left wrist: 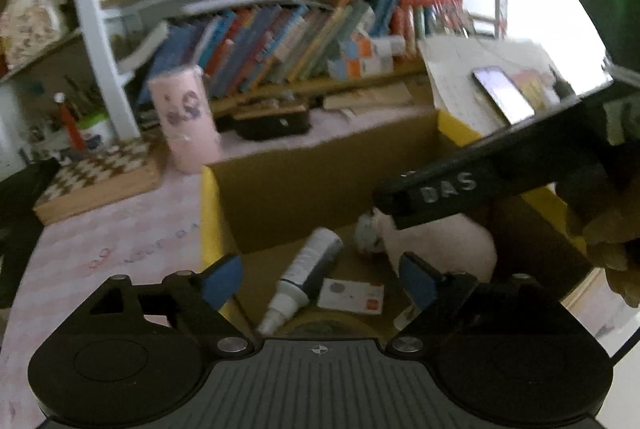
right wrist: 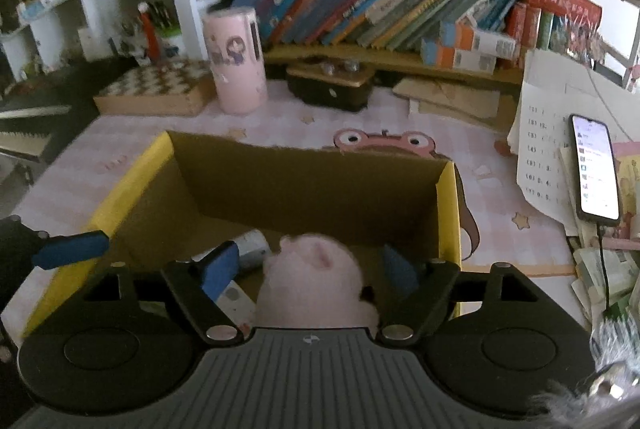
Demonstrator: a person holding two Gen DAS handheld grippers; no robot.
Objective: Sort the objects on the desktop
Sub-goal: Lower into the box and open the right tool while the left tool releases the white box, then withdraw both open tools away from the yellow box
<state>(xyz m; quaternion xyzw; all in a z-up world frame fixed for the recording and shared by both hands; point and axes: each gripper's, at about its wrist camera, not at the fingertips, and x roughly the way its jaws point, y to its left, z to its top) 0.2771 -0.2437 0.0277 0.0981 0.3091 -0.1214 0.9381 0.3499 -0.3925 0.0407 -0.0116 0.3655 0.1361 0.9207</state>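
An open cardboard box with yellow flaps [left wrist: 256, 189] [right wrist: 312, 185] stands on the pink desk. Inside lie a white-capped spray bottle [left wrist: 304, 277], a small white card [left wrist: 352, 295] and a pink plush toy [left wrist: 440, 245] [right wrist: 316, 281]. My left gripper [left wrist: 320, 279] is open over the box's near edge, above the bottle. My right gripper [right wrist: 308, 271] is open inside the box; the plush sits between its blue pads without touching them. The right gripper's black body [left wrist: 460, 189] reaches into the box in the left wrist view.
A pink cylinder container [right wrist: 236, 61] and a chessboard box [right wrist: 160, 89] stand behind the box. A phone [right wrist: 596, 169] lies on papers at the right. Shelves of books [right wrist: 380, 5] and a dark case [right wrist: 328, 89] line the back.
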